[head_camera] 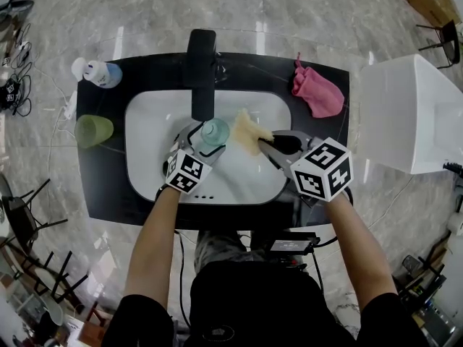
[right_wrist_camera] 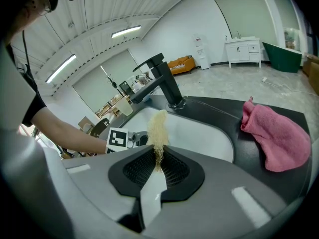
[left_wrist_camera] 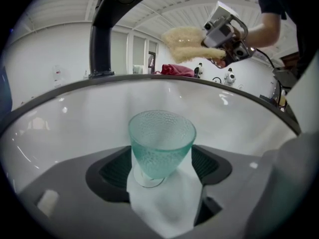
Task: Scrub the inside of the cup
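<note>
2 marker cubes (head_camera: 323,168) carry black-and-white square codes. Left gripper (head_camera: 207,140) clamps the teal textured goblet cup (left_wrist_camera: 161,143) over the white basin (head_camera: 155,132), under the black faucet (head_camera: 202,71). Cup axis near vertical, mouth up. Right gripper (head_camera: 266,144) pinches a yellow fibrous scrubber (head_camera: 248,131) beside the cup.

I look down on a glossy grey marbled floor (head_camera: 304,20) that mirrors pale streaks of light. The dark tabletop (head_camera: 108,186) stands in the middle of it. A white boxy cabinet (head_camera: 405,107) sits just beside it on the right, and black chairs (head_camera: 25,226) and loose cables (head_camera: 20,53) crowd the left edge. The walls (right_wrist_camera: 234,14) are plain white under a ribbed white ceiling (left_wrist_camera: 189,4) with lit strip lights (right_wrist_camera: 125,32). A white vanity unit (right_wrist_camera: 242,50) stands against the far wall, a green tub (right_wrist_camera: 281,56) near it.
</note>
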`<action>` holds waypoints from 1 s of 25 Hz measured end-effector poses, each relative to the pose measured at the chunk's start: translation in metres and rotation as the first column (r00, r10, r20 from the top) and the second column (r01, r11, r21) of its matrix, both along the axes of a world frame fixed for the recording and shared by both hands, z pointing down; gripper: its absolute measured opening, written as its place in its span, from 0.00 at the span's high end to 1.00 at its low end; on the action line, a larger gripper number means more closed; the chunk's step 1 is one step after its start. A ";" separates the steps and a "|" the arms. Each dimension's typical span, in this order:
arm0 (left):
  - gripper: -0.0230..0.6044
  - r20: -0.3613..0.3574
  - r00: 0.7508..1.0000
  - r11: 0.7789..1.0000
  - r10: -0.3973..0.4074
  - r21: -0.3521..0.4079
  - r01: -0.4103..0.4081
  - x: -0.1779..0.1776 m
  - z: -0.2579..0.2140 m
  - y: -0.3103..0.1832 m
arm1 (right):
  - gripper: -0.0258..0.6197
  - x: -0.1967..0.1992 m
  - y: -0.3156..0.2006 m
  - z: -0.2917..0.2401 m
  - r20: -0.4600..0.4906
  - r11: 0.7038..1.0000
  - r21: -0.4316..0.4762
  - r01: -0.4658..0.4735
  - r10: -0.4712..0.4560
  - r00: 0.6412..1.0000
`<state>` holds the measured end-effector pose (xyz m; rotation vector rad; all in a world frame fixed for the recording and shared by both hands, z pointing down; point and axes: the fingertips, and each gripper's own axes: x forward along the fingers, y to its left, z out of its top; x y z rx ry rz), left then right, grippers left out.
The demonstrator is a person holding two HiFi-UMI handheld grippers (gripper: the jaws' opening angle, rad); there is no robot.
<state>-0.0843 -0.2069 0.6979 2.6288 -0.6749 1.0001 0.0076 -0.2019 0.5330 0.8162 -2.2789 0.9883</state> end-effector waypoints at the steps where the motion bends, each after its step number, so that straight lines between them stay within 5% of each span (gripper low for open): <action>1: 0.37 0.001 1.000 1.000 -0.004 -0.002 0.004 0.000 0.000 0.000 | 0.90 0.001 0.001 0.001 -0.001 1.000 -0.002 0.001 -0.001 1.000; 10: 0.37 0.018 0.999 0.999 -0.050 -0.008 0.050 -0.012 -0.015 -0.001 | 0.90 0.002 0.004 0.011 -0.006 1.000 -0.027 0.006 -0.006 1.000; 17: 0.37 -0.020 0.977 0.977 -0.211 0.032 0.212 -0.049 -0.070 -0.006 | 0.90 0.012 0.001 0.005 -0.010 1.000 -0.007 0.015 -0.015 1.000; 25: 0.85 -0.089 0.944 0.932 -0.317 0.154 0.328 -0.058 -0.158 -0.009 | 0.90 0.021 0.001 -0.021 0.008 0.997 0.070 0.039 -0.040 0.999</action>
